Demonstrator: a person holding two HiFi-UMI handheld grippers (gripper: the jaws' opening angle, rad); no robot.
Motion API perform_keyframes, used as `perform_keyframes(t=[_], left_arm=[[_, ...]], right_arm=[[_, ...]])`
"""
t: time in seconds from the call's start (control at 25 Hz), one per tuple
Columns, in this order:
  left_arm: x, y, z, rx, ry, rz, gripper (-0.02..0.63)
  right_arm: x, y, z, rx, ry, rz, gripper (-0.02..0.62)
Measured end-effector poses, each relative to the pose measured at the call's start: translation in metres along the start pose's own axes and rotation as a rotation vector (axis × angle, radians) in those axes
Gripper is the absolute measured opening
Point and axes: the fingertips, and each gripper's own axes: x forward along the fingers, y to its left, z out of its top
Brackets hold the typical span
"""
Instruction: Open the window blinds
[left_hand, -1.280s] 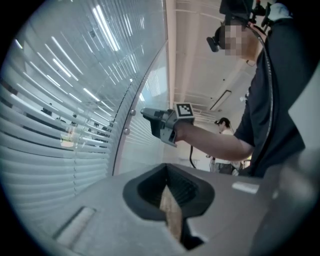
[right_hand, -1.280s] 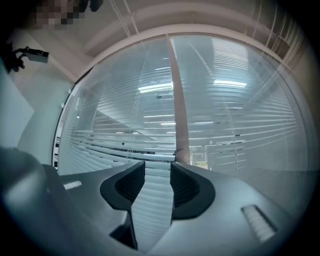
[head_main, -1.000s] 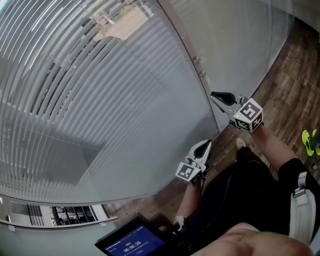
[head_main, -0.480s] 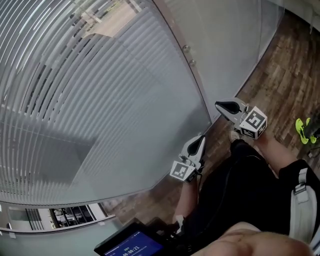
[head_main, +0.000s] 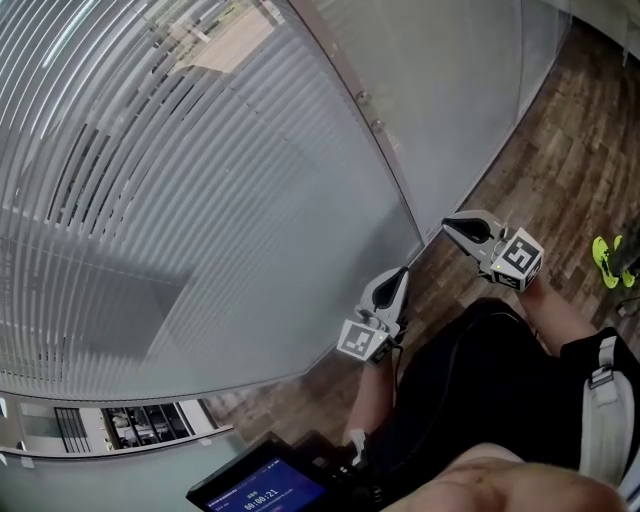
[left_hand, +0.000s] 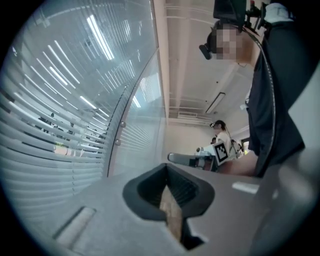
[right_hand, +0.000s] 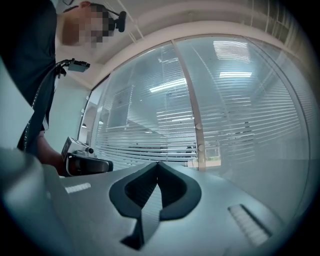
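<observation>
The window blinds (head_main: 150, 200) are grey horizontal slats behind a glass wall, filling the left of the head view; their slats stand partly tilted, with light showing between them. A grey frame post (head_main: 372, 115) with two round knobs divides the glass. My left gripper (head_main: 399, 276) is shut and empty, its tips close to the lower corner of the glass. My right gripper (head_main: 451, 226) is also shut with nothing in it, to the right of the post and clear of the glass. The right gripper view shows the blinds (right_hand: 240, 115) and post (right_hand: 197, 130) ahead of its closed jaws (right_hand: 158, 166).
Dark wood flooring (head_main: 570, 160) runs along the foot of the glass. A tablet screen (head_main: 260, 490) hangs at my waist. Yellow-green shoes (head_main: 612, 262) lie at the far right. Another person (left_hand: 222, 135) stands far off in the left gripper view.
My right gripper has dropped down and to the right, away from the post and its knobs. The left gripper has shifted slightly toward the glass.
</observation>
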Motion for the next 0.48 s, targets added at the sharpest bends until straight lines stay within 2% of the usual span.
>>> perform_keyframes(t=[0.48], left_arm=[[0.030,-0.072,-0.007,-0.005,0.016,0.003,0.002]], right_arm=[[-0.061,0.015,0.001,0.008,0.021,0.083,0.005]])
